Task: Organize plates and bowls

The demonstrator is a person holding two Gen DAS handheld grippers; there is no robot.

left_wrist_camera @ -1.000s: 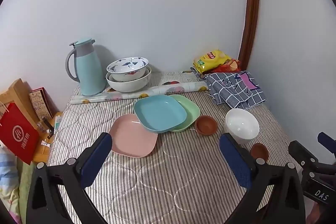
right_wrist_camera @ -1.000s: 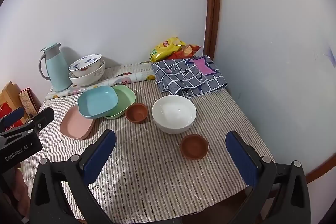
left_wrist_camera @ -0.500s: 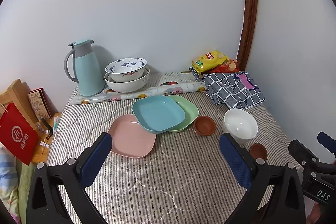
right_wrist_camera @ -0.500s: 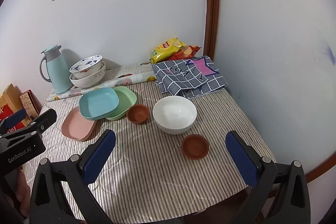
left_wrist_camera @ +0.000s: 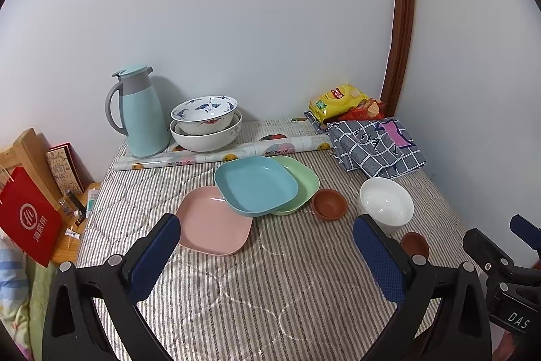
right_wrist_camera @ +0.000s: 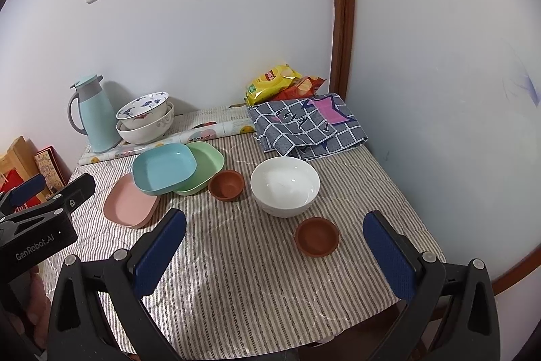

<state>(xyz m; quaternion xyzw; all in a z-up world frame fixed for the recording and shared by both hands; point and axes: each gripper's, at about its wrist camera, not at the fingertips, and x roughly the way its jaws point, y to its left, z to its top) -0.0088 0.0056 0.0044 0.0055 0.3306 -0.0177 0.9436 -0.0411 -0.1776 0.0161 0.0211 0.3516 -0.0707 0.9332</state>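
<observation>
Hovering above the near edge of the striped tablecloth, both tools are spread wide with nothing between the pads: the left gripper sits in front of the pink plate, and the right gripper is in front of the white bowl. Plates are in a messy overlap: the blue plate rests partly on the pink one and partly on the green plate. One small brown bowl sits between the green plate and the white bowl, another brown bowl is nearer the table edge. Back by the wall, two patterned bowls are nested beside a teal jug.
</observation>
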